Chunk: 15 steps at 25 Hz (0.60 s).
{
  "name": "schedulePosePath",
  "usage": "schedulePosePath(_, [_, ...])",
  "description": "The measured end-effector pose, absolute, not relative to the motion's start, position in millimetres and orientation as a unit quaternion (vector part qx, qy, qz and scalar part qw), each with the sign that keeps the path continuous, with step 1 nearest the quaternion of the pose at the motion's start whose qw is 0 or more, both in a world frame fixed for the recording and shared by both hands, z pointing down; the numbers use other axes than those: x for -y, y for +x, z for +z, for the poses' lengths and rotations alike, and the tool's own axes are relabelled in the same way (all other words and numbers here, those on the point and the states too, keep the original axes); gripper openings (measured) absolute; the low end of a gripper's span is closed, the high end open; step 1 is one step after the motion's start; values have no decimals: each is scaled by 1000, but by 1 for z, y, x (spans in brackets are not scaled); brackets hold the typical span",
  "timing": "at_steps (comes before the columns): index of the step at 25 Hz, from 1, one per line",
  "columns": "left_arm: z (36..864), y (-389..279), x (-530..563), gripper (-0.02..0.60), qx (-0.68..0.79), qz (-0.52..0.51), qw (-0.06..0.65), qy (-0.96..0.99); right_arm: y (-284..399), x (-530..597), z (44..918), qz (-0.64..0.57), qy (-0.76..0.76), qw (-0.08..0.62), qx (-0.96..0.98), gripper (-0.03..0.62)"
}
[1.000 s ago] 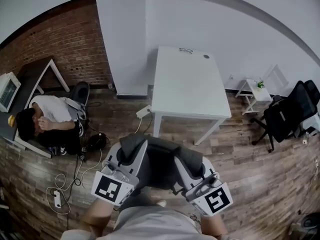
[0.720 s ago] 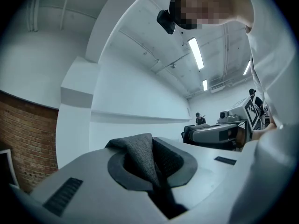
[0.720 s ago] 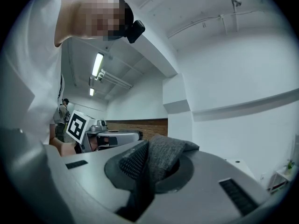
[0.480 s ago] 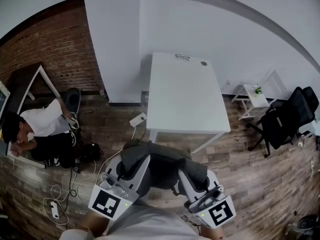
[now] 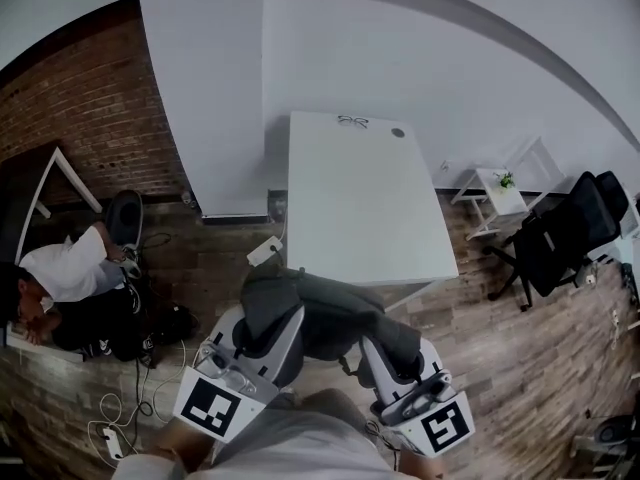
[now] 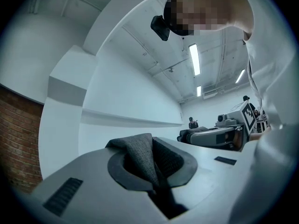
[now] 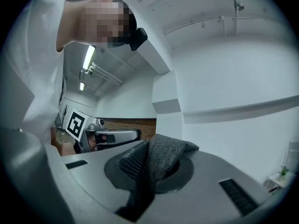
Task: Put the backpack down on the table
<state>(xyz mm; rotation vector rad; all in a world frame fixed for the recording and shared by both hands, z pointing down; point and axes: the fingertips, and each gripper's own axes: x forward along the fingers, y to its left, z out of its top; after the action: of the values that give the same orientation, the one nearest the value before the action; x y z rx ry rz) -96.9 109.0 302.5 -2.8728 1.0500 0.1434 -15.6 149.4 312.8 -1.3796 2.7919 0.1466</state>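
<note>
**A:** Where is the backpack (image 5: 325, 318)?

**B:** In the air, slung between the two tools over the wooden floor (image 5: 520, 368), right at the near edge of the white bench (image 5: 360, 198). In the head view its far fold overlaps that edge. I cannot tell whether any of it rests on the top.

**A:** And the left hand-held gripper (image 6: 153, 171)?

**B:** Its jaws are pinched together on a fold of the backpack's dark grey woven cloth (the left gripper view shows the fold standing up out of the round hollow between them).

**A:** The right hand-held gripper (image 7: 140, 181)?

**B:** Much the same. Its jaws are closed on another fold of that cloth, which bulges up between them. Each tool shows in the other's view, so they are side by side, with the bag spanning the gap.

**A:** What is on the bench?

**B:** A pair of glasses (image 5: 352, 121) lies at the far end, close to the white wall. A small dark round thing (image 5: 398, 133) is just beside them, too small to tell what it is.

**A:** And around it?

**B:** A black office chair (image 5: 560, 238) stands to the right, well apart from the bench. At the left a person in a white top (image 5: 60, 273) sits low, near the brick wall (image 5: 80, 98).
</note>
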Motion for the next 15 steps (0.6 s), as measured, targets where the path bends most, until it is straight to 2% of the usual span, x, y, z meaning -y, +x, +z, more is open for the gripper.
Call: schedulePosePath(15, [282,-70,-19,43,-349,37,35,-936,12,-52,281,57,-440,35,-896,54])
